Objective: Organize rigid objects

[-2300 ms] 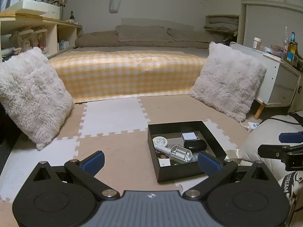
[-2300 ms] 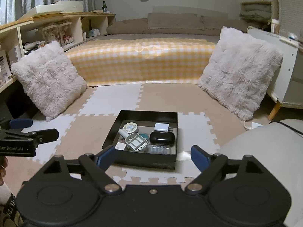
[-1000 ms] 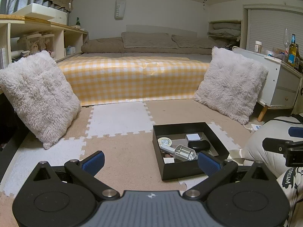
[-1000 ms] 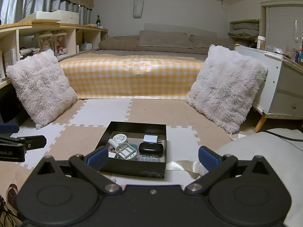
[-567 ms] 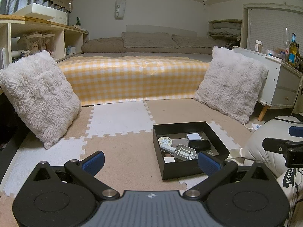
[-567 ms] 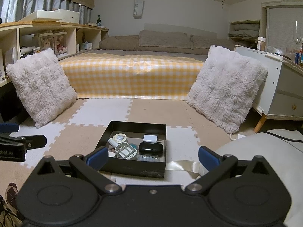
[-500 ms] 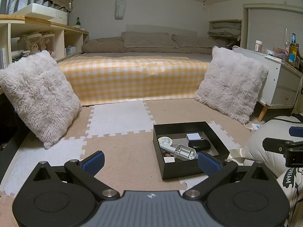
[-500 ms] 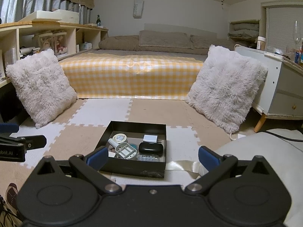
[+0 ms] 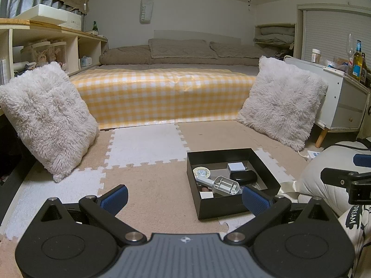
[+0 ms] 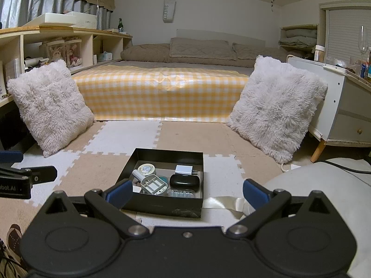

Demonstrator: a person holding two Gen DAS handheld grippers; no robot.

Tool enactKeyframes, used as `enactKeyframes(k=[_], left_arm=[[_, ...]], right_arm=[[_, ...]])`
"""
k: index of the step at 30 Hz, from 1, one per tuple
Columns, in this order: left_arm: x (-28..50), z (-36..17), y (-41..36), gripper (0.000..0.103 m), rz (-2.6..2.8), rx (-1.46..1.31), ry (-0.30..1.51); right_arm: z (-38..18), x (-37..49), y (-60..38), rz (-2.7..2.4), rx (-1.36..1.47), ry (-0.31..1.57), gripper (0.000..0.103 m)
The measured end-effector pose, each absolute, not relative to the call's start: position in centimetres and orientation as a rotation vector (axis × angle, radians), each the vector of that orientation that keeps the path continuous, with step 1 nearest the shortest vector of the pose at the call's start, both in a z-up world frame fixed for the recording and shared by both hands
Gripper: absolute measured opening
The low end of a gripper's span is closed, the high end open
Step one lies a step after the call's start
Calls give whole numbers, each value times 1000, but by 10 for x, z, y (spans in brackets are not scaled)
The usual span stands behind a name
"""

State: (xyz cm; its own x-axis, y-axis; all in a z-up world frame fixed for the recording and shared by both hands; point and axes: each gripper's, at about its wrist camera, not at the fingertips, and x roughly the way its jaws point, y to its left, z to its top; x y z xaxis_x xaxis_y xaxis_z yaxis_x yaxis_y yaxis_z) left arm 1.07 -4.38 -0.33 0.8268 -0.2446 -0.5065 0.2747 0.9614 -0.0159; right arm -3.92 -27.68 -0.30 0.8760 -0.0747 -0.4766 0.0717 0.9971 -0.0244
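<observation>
Bed [image 10: 162, 92] with yellow check cover is seen at the back, two fluffy cushions [image 10: 49, 106] [image 10: 276, 106] leaned at either side, puzzle-mat floor [image 9: 143, 143] in front. Black box [image 10: 162, 205] is set on the floor, small rigid items gathered inside: black case [image 10: 184, 180], grey-white plastic frame [image 10: 154, 184], round tin [image 10: 146, 169], white charger [image 10: 183, 169], clear piece at the near wall. All are lying loose and overlapped, none seen outside the box.

Left tongs [image 9: 184, 197] are held apart, nothing between them, hung low over the mat left of the box. Right tongs [image 10: 187, 194] are also spread, nothing gripped, lined up just short of the box's near wall.

Stage cannot be settled: items in the box fit a finished gathering or a pile yet to be sorted. If an item is to be handled, it should be approached from above, over the box walls, one piece pinched at its narrow sides; the frame overlaps its neighbours, so those could be dragged.

Cream ribbon [image 10: 222, 202] and a pale cushion [image 10: 324, 185] are lying right of the box, near the right tongs' path.
</observation>
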Motion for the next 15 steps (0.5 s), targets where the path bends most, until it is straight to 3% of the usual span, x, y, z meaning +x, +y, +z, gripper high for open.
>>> enactKeyframes(k=[15], left_arm=[[10, -4, -43, 103, -277, 60, 531]], right_arm=[[-3, -39, -277, -75, -6, 497, 102]])
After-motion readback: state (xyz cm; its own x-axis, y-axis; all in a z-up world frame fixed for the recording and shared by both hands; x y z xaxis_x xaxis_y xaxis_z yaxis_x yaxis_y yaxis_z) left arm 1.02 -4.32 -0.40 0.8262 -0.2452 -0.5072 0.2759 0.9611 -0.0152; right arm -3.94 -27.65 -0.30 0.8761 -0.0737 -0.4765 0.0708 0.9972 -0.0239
